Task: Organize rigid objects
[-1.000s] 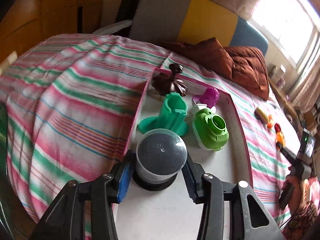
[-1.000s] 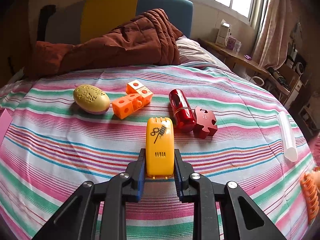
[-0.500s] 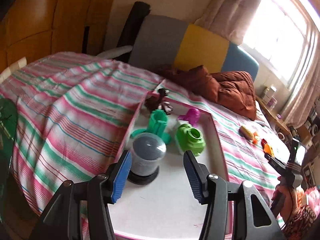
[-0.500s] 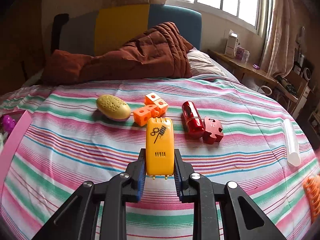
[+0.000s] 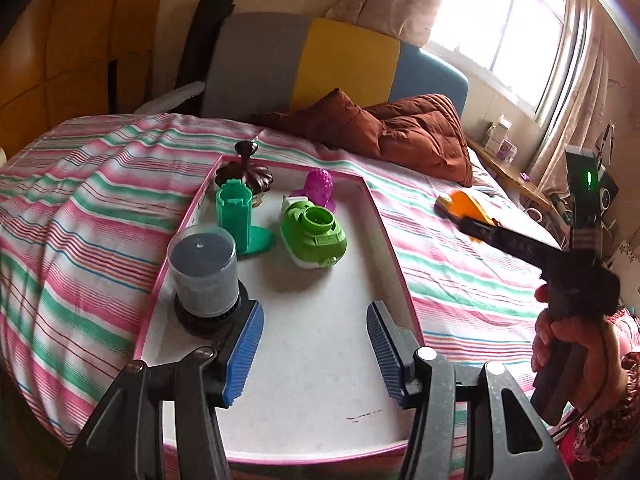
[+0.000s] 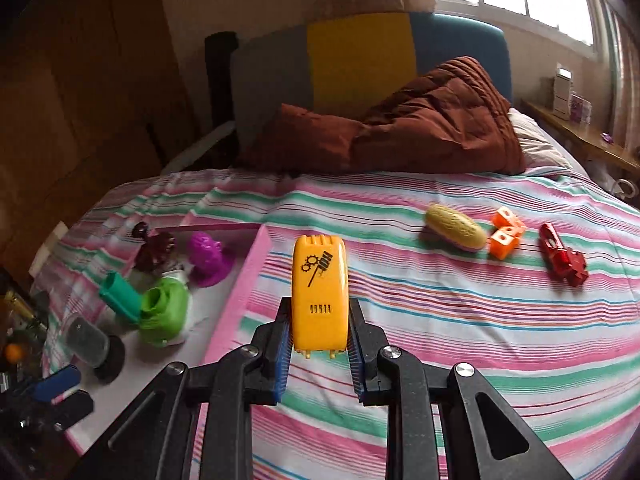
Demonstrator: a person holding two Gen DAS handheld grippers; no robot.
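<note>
Because the right tool (image 6: 319, 354) is clamped on the lower flanks of the yellow plastic case (image 6: 319, 294), the case stands upright above the striped bed (image 6: 460, 320), just right of the pink-rimmed tray (image 6: 236, 304). It looks light, stiff and smooth, so the flat sides seem the safest hold against slipping. The left tool (image 5: 314, 354) hangs spread and empty over the tray, beside the clear-domed jar (image 5: 203, 274).

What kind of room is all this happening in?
Most likely a bedroom: the toys lie on a bed with a striped sheet, a brown quilt is bunched against a padded headboard, and a curtained window stands beside it.
</note>
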